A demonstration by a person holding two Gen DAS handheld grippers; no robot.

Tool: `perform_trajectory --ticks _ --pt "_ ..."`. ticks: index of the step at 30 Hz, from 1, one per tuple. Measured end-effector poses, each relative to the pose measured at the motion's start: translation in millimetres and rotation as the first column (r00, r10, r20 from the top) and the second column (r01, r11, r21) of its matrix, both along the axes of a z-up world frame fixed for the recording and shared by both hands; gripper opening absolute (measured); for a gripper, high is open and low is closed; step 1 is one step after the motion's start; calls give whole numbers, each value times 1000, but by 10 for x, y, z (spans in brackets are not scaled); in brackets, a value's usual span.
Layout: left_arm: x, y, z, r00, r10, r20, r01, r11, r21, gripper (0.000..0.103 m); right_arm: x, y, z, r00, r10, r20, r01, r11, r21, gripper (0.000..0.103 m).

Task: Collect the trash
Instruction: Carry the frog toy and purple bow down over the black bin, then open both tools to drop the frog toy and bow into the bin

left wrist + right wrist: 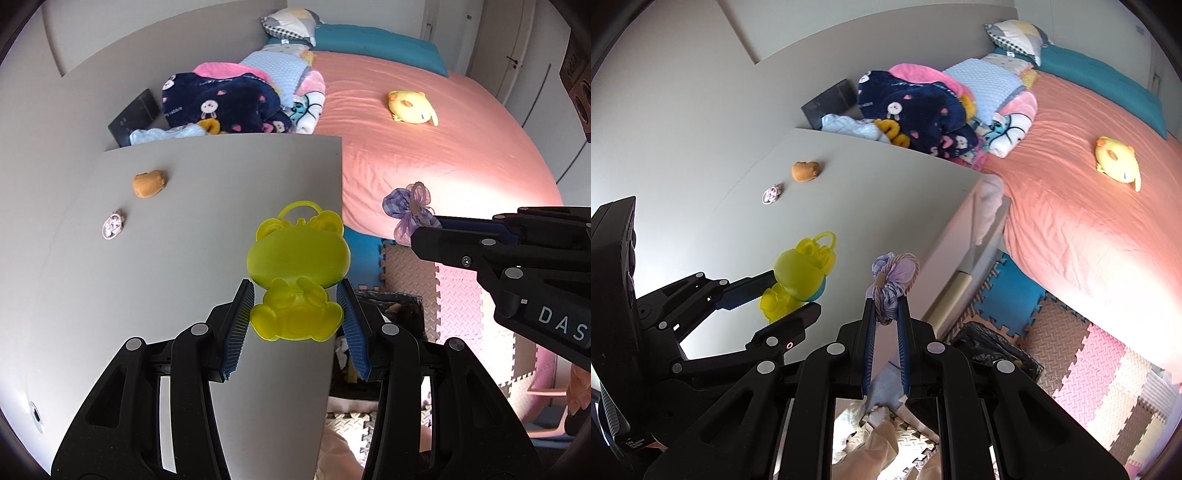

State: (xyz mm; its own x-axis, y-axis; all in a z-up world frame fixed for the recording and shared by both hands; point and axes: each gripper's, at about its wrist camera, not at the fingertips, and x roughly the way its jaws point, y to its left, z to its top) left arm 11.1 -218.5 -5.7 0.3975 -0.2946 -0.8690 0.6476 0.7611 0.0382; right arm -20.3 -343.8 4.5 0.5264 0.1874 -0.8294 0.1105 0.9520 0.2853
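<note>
yellow bear-shaped plastic case (pixel 297 273) is sitting at lower centre of the left wrist view, long axis running up the frame, handle loop pointing to the top. left gripper (pixel 297 308) is standing part open, pads clamping the case's lower body. right gripper (pixel 886 306) is nearly closed, pinching a purple fabric bow (pixel 892 275) at centre frame, bow sticking upward past the fingertips.

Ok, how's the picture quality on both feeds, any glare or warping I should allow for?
Left wrist view: sharp, but the desk edge bows from the fisheye and the pink sheet washes out at right. Right wrist view: also sharp, corners vignetted black, sheet glaring, bin dim.
</note>
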Motion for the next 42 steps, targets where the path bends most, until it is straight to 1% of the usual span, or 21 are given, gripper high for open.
perform_trajectory --ticks 9,19,29,30,31,32,33,34,35,37,42 --pt "-333 -376 -21 994 -110 -12 110 994 5 46 -423 -418 -32 996 -87 -14 87 996 13 12" --pt "-626 -769 -84 973 -229 -29 229 973 11 46 -829 -806 -94 984 -177 -31 178 984 18 12" --pt "-777 -911 -123 959 -280 -49 281 960 15 46 -1046 -1005 -187 973 -224 -55 226 974 22 13" --pt "-774 -920 -130 957 -286 -50 287 958 18 46 -1069 -1020 -194 972 -227 -60 229 973 24 14" --pt "-790 -925 -132 954 -296 -54 297 955 17 49 -1088 -1032 -198 971 -229 -65 232 972 30 18" --pt "-802 -929 -138 949 -307 -64 309 951 15 56 -1114 -1044 -197 970 -236 -68 238 971 32 34" --pt "-815 -933 -136 948 -312 -66 314 949 16 83 -1154 -1058 -179 965 -257 -59 258 966 23 52" --pt "-825 -928 -127 949 -312 -53 313 949 20 96 -1186 -1068 -160 961 -273 -46 274 962 13 56" --pt "-849 -926 -118 947 -320 -38 321 947 21 96 -1222 -1080 -141 957 -287 -33 287 958 3 58" --pt "-865 -931 -120 943 -331 -33 332 943 28 96 -1276 -1124 -116 950 -311 -21 310 951 -13 59" --pt "-818 -931 -130 945 -324 -39 325 945 31 96 -1316 -1215 -93 939 -345 -9 345 939 -2 59"
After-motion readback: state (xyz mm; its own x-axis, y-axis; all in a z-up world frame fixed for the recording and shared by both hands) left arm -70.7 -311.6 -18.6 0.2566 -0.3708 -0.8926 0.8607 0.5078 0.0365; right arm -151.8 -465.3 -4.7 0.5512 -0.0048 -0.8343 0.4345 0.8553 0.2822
